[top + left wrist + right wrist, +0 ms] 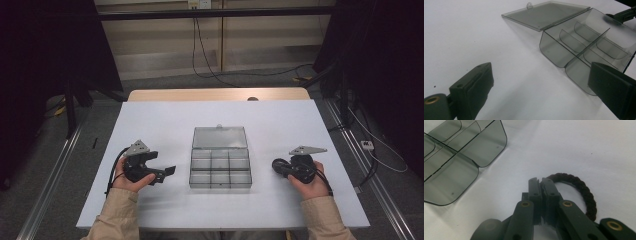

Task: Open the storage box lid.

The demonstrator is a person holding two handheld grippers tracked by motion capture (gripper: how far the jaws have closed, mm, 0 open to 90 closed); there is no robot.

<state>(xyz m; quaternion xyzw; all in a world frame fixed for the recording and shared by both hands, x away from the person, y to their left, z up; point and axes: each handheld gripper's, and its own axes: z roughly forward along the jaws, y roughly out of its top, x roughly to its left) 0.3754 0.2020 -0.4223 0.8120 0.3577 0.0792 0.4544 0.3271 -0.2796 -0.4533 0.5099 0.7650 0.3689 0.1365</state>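
A smoky grey transparent plastic organiser box (220, 167), divided into a grid of small compartments, sits near the middle of the white rectangular bench top (165, 120), a little closer to the near edge than the far one. Its flat hinged lid (219, 137) lies thrown back on the far side, resting on the bench, with a small tab at its outer edge.

The right gripper (540, 183) rests near the bench's right side, just beside the box's right wall but apart from it. Its jaws are pressed together on a dark brown, rope-textured fabric hair tie (580, 188), pinching one section of the loop (the rest curves out to one side and lies on the white surface). From above, the tie appears as a dark ring (278, 165) at the tip of this gripper (285, 167), held in the person's right hand (312, 185).

The left gripper (167, 172) sits toward the bench's left side, pointing at the box's near left corner, with a clear gap between them. Its jaws stand wide apart with nothing between them; in its own view the box (586, 47) lies ahead with its compartments bare.
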